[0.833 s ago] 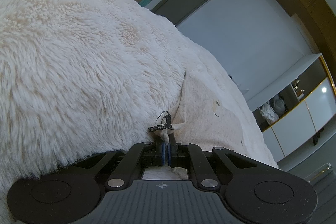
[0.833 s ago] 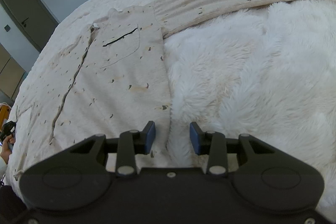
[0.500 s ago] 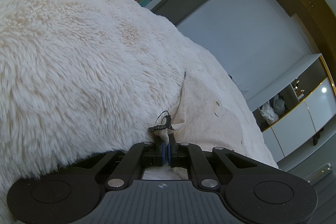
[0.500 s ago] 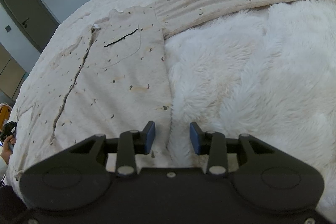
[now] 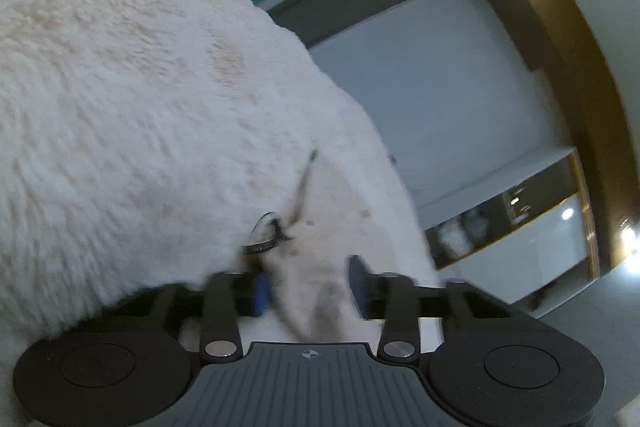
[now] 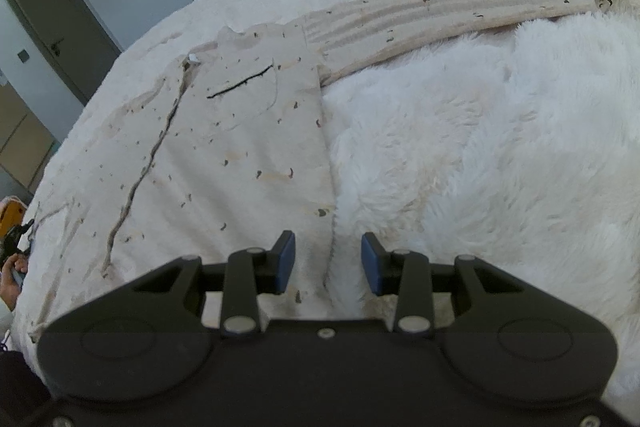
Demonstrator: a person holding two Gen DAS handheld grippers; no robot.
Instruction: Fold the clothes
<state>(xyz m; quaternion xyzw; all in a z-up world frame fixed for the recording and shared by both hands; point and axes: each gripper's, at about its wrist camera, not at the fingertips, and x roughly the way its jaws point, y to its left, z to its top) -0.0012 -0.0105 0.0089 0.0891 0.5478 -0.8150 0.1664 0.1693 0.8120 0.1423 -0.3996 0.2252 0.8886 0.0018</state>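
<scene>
Both grippers stand spread, neither pinching anything. Left gripper (image 5: 308, 283) hovers over a cuff or corner of the garment (image 5: 336, 211) with cloth lying loose between its jaws; motion blur makes the exact contact uncertain. Right gripper (image 6: 326, 259) sits over the garment's side seam (image 6: 330, 235), one blue pad on cloth, the other above the fleece blanket (image 6: 500, 147).

Blanket: covers the whole bed and fills both views.

Garment: a beige speckled pyjama top (image 6: 224, 155), lying flat, front up, from 9 to 12 o'clock in the right wrist view. Its sleeve (image 6: 440, 15) extends toward 1 o'clock. A chest pocket (image 6: 244, 87) with dark trim lies at 11 o'clock.

Small detail: a dark loop (image 5: 266, 235) at the cloth edge, 12 o'clock of the left jaws.

Procedure, judged: lower the right jaws straddling the seam, take one cloth layer only, exclude fleece pile, then close. Grip near the hem so the side panel folds straight.
</scene>
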